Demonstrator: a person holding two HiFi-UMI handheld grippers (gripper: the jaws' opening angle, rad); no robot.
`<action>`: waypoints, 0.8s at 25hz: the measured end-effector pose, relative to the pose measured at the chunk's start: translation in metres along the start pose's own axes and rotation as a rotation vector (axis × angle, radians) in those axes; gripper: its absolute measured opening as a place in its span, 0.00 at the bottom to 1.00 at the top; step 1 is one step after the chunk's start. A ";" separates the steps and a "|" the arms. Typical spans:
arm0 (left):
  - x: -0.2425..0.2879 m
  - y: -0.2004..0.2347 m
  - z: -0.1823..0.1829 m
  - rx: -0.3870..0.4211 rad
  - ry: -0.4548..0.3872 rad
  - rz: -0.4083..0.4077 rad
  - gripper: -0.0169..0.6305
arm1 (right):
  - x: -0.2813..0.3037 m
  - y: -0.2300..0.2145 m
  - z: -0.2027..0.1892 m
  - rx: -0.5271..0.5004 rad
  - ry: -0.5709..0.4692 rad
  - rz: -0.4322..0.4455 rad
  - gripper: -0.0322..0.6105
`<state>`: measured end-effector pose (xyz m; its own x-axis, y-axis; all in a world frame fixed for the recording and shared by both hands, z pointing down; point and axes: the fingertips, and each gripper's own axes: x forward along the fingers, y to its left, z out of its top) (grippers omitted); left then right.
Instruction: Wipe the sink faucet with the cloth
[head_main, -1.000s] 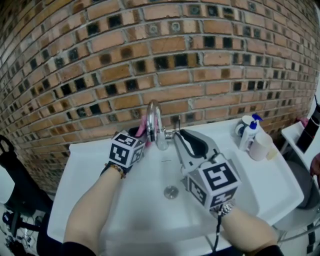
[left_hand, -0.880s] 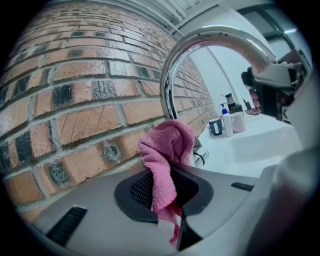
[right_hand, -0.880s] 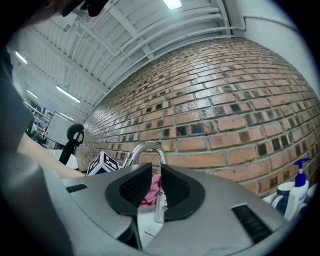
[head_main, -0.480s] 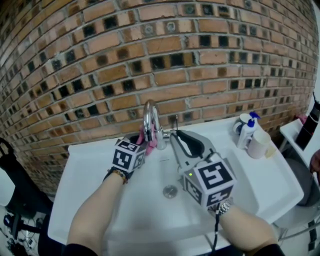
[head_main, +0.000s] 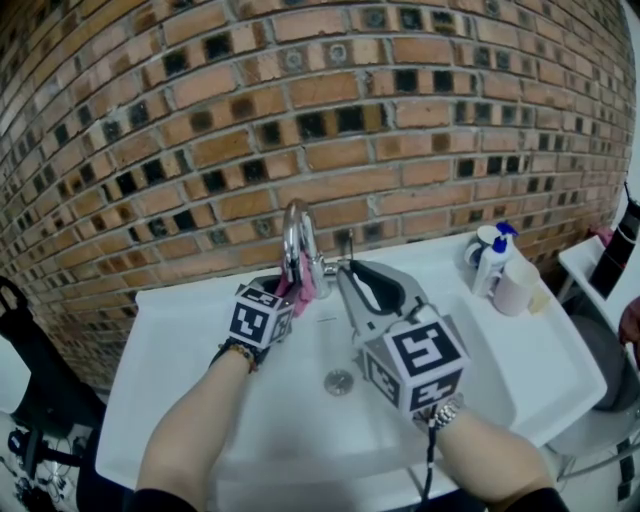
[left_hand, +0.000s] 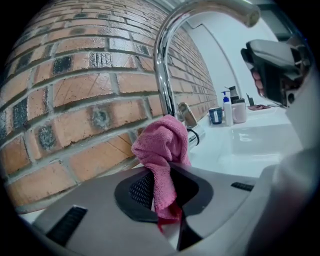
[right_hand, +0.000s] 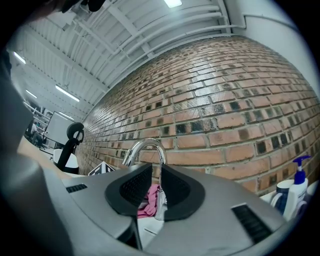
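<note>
The chrome faucet (head_main: 297, 238) arches up from the back of the white sink (head_main: 180, 340). My left gripper (head_main: 284, 293) is shut on a pink cloth (head_main: 303, 280), which presses against the lower part of the faucet's stem. In the left gripper view the cloth (left_hand: 162, 160) bunches out of the left gripper (left_hand: 162, 200), right in front of the faucet (left_hand: 164, 75). My right gripper (head_main: 346, 270) hovers just right of the faucet, with its jaws a little apart and nothing between them. Through that gap the right gripper view shows the faucet (right_hand: 146, 147) and the cloth (right_hand: 148, 200).
A brick wall (head_main: 400, 120) rises right behind the sink. A pump bottle (head_main: 495, 265) and a cup (head_main: 515, 290) stand at the sink's back right corner. The drain (head_main: 338, 381) lies in the basin between my arms. A black chair (head_main: 20, 370) stands at the far left.
My left gripper has slid down the faucet's stem with the pink cloth. The right gripper has stayed where it was.
</note>
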<state>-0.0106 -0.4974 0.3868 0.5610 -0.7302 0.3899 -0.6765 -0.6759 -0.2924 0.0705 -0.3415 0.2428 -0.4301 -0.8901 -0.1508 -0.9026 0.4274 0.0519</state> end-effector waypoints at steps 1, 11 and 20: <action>0.000 -0.001 -0.001 0.001 0.003 -0.001 0.11 | 0.000 0.000 -0.001 0.000 0.001 -0.001 0.16; -0.008 -0.016 -0.002 0.014 0.004 -0.017 0.11 | 0.000 -0.003 -0.004 0.007 0.005 -0.008 0.16; -0.012 -0.035 0.002 0.007 -0.012 -0.038 0.11 | -0.003 -0.010 -0.008 0.012 0.008 -0.026 0.16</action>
<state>0.0069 -0.4653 0.3902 0.5914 -0.7054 0.3907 -0.6518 -0.7034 -0.2835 0.0806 -0.3446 0.2503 -0.4068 -0.9021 -0.1437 -0.9132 0.4060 0.0358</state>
